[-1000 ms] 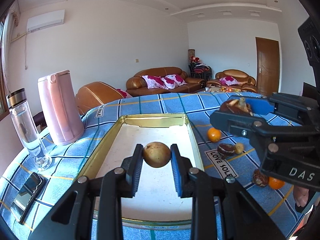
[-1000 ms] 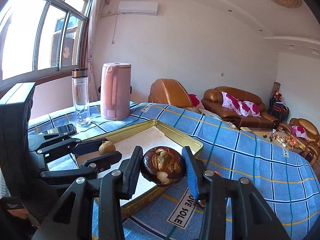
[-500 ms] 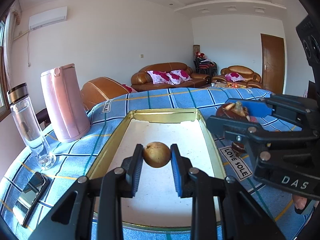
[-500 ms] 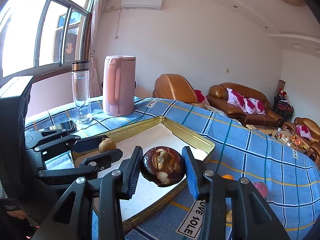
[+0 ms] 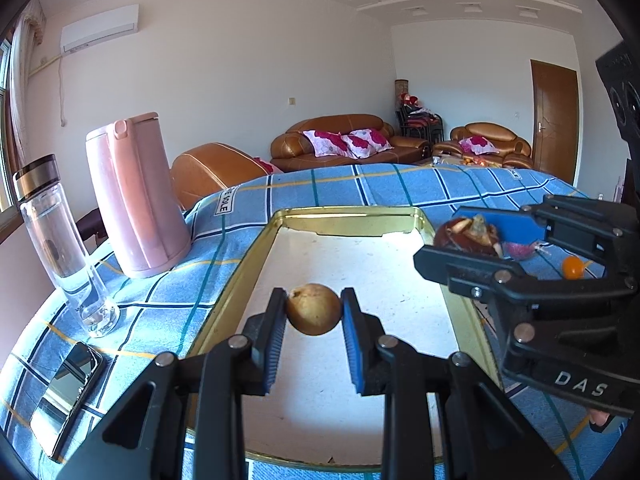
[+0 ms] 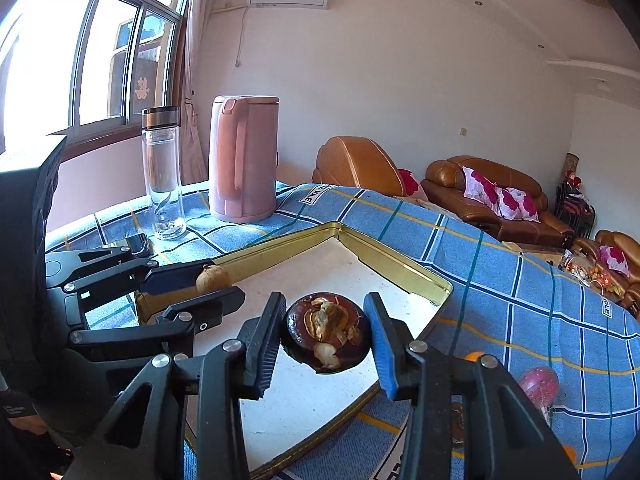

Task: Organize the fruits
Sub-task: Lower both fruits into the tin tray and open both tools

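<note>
My left gripper (image 5: 314, 312) is shut on a small tan round fruit (image 5: 314, 309), held over the white floor of the gold-rimmed tray (image 5: 240, 284). At the right of the left wrist view, my right gripper (image 5: 472, 240) is shut on a dark brown mangosteen (image 5: 466, 234) above the tray's right rim. In the right wrist view the mangosteen (image 6: 326, 332) sits between the right gripper's (image 6: 326, 334) pads over the tray (image 6: 400, 268), and the left gripper (image 6: 210, 280) holds the tan fruit (image 6: 212, 278) to the left.
A pink kettle (image 5: 134, 196), a clear bottle (image 5: 60, 240) and a phone (image 5: 68, 384) stand left of the tray on the blue checked cloth. Right of the tray lie an orange fruit (image 5: 573, 267), a pink fruit (image 6: 538, 384) and other loose fruit. Sofas stand behind.
Both grippers have moved forward over the tray with their fruits, and the view has swung leftward. The tray looks nearer and the loose fruits have slid toward the right edge.
</note>
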The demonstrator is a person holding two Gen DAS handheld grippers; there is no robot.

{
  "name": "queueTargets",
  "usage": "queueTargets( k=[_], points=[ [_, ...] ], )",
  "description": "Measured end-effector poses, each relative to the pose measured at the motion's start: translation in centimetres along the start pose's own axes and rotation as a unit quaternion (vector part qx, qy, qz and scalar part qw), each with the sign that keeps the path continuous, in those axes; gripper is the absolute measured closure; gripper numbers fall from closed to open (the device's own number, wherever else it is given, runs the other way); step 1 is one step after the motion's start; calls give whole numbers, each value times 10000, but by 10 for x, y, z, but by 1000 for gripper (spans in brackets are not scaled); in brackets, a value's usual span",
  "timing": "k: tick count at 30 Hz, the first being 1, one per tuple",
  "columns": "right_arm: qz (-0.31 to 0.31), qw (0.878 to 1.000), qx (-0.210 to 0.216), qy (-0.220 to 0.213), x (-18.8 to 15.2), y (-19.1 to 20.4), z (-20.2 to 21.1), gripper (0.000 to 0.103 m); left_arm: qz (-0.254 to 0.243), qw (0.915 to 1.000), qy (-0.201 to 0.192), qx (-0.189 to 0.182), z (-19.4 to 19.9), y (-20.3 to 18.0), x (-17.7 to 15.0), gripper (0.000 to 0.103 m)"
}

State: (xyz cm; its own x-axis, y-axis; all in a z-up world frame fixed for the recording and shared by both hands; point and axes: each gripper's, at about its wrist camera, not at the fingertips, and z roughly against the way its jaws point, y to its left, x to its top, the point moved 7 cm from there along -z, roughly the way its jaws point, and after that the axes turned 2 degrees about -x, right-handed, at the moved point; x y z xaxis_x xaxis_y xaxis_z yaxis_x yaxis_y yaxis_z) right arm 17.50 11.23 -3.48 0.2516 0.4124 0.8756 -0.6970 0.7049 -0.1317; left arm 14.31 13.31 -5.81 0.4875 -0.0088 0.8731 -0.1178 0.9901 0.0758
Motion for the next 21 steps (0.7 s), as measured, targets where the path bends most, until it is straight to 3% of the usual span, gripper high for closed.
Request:
queueTargets(
  k=[21],
  points=[
    [-100,9988,184,449,-12,7,-37,60,-64,9981,606,-1,-31,15,-7,74]
  ],
)
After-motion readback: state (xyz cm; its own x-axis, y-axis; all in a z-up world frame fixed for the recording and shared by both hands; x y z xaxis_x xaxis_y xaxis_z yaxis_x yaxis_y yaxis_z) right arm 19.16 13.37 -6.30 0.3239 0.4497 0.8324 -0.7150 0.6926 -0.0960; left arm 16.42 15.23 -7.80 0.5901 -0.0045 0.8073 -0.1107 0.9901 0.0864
